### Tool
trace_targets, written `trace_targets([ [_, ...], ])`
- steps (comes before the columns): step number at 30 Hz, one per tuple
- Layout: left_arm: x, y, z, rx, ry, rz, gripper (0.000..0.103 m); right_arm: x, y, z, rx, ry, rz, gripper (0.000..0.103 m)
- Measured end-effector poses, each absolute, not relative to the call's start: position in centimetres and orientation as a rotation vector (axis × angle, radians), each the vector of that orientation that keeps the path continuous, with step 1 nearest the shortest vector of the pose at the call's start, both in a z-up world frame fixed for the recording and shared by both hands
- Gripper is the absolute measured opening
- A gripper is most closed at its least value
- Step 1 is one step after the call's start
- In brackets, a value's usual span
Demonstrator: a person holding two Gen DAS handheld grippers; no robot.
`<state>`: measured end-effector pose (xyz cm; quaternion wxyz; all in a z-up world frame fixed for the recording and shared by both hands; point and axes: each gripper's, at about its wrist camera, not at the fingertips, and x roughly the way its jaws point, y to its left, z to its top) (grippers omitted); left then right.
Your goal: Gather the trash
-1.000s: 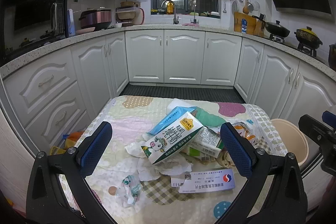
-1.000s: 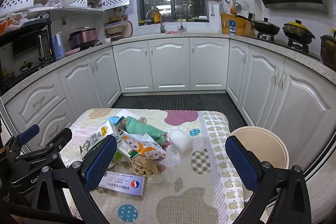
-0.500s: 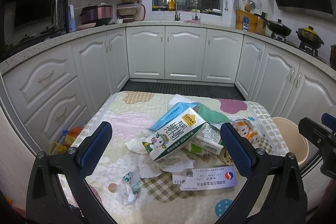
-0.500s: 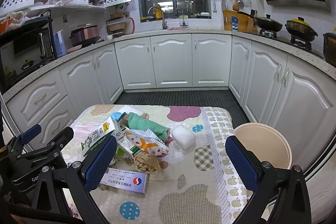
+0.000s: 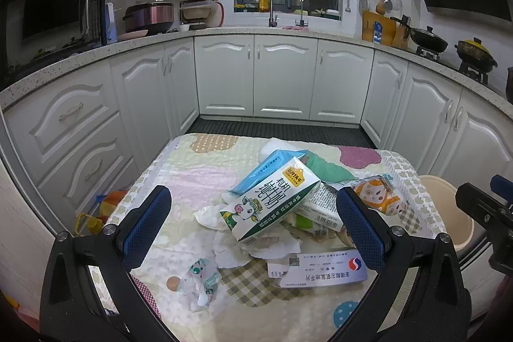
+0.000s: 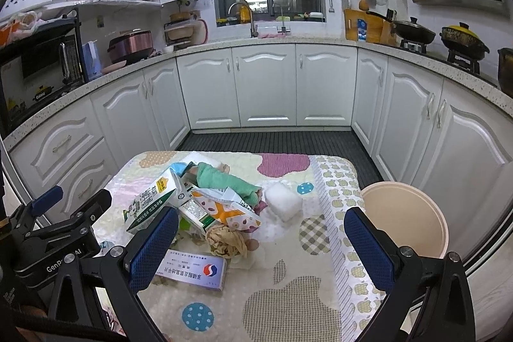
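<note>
Both grippers poised above the trash pile, nothing picked yet.

My left gripper (image 5: 253, 220) and right gripper (image 6: 266, 241) are both spread wide and empty; the milk carton (image 5: 271, 202) tops the heap on the table (image 6: 288, 287), the bin (image 6: 407, 217) just off its right edge. I'd close across the carton's narrow sides, though I can't judge how loosely it sits.
</note>
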<state>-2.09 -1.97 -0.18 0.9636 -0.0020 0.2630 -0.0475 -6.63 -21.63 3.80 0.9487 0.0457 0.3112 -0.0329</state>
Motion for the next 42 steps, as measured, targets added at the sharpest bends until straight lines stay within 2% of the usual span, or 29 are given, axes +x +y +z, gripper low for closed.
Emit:
trace_targets([
  [18,-1.4,-0.8,-1.3,-0.001,0.571,-0.08,0.102,-6.3,-21.4,2.8,0.091,0.672,-0.051,0.102],
  [25,-0.7,3.4,-1.8,0.026,0.656,-0.12,0.102,-5.9,-22.3,1.1,0.085,0.734,-0.046,0.102],
  [31,-0.7,6.4,-3.7,0.013,0.756,-0.175,0.102,-5.6,-23.3,-0.5,0.101,0.779,-0.032,0.102],
  [42,-1.2,5.5,-7.8,0.123,0.83,-0.255,0.102,-4.4,-22.3,-1.3,0.089,0.795,0.053,0.102],
])
